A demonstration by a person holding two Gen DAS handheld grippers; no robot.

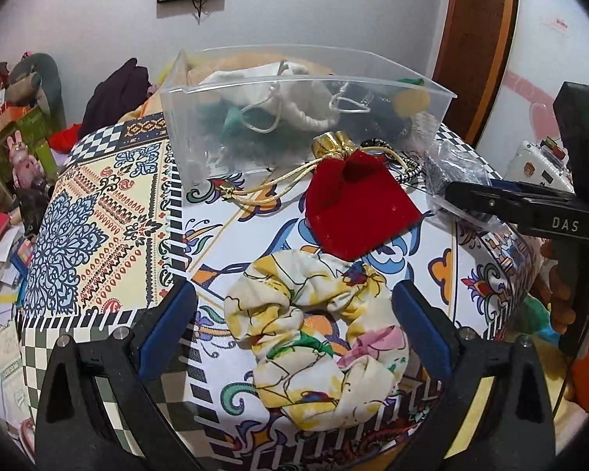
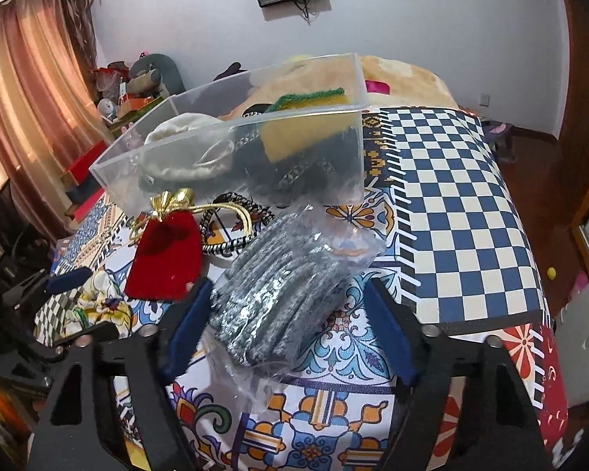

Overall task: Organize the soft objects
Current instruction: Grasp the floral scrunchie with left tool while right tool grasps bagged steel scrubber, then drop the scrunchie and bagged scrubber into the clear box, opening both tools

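Scrunchie (image 1: 318, 337), floral, lies on tablecloth (image 1: 98, 235) near front edge, between my left gripper (image 1: 294, 322) fingers, spread wide, nothing held. Right gripper (image 2: 286, 329) likewise wide around bagged grey cloth (image 2: 278, 282). Risk: slick plastic slips from pads; red pouch (image 1: 353, 208) drawstring snags before clear bin (image 1: 255, 90).

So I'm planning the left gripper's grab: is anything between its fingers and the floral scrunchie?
Nothing visible: the floral fabric scrunchie lies between the open left gripper fingers; the red velvet pouch sits beyond it.

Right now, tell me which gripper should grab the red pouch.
Left, probably. The left gripper is open around the floral scrunchie, with the red pouch just beyond. The right gripper straddles the bagged grey item.
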